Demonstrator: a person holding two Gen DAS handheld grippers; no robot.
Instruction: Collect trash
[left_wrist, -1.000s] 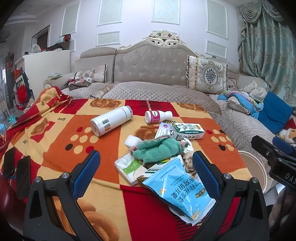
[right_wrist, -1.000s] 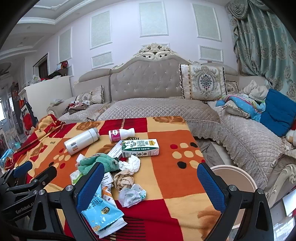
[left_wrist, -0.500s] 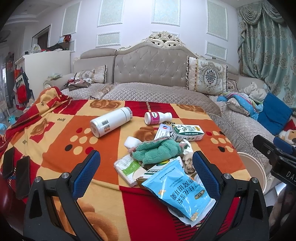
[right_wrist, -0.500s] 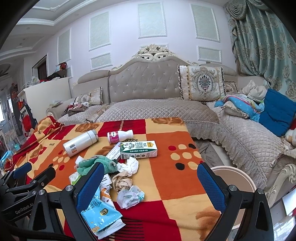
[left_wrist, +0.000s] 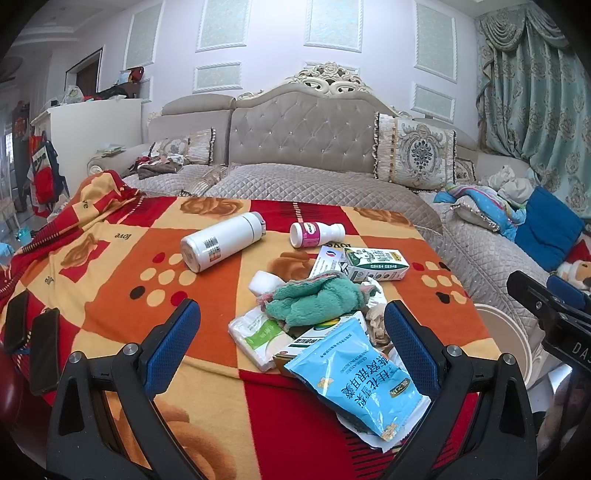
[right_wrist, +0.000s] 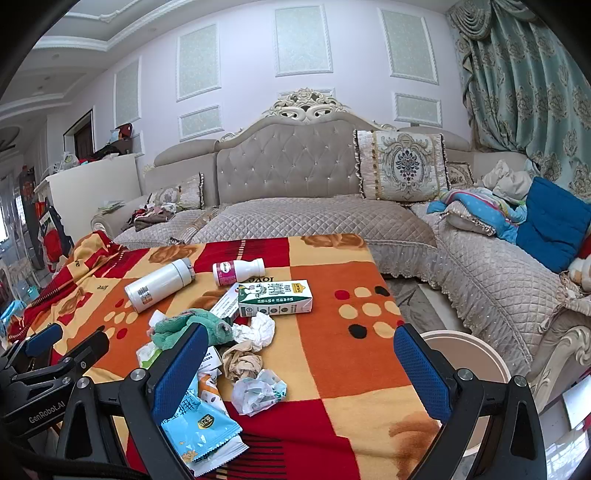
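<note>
Litter lies on a red and orange blanket (left_wrist: 122, 280): a blue snack bag (left_wrist: 356, 384), a white tissue pack (left_wrist: 258, 338), a green milk carton (left_wrist: 376, 264), a small pink-labelled bottle (left_wrist: 316, 233) and a white flask (left_wrist: 221, 242). A green cloth (left_wrist: 314, 301) sits among them. Crumpled paper wads (right_wrist: 255, 328) and a wrapper ball (right_wrist: 258, 391) show in the right wrist view, beside the carton (right_wrist: 275, 297). My left gripper (left_wrist: 291, 343) hovers open over the near pile. My right gripper (right_wrist: 301, 369) is open above the wads, touching nothing.
A beige round bin (right_wrist: 465, 350) stands on the floor at the table's right edge. A grey quilted sofa (right_wrist: 314, 218) wraps behind and to the right, with cushions and clothes (right_wrist: 517, 206). Two dark phones (left_wrist: 33, 343) lie at the blanket's left edge.
Both views have shifted slightly; the right gripper has eased back and up a little from the table. Nothing on the blanket has moved and both grippers stay open.
</note>
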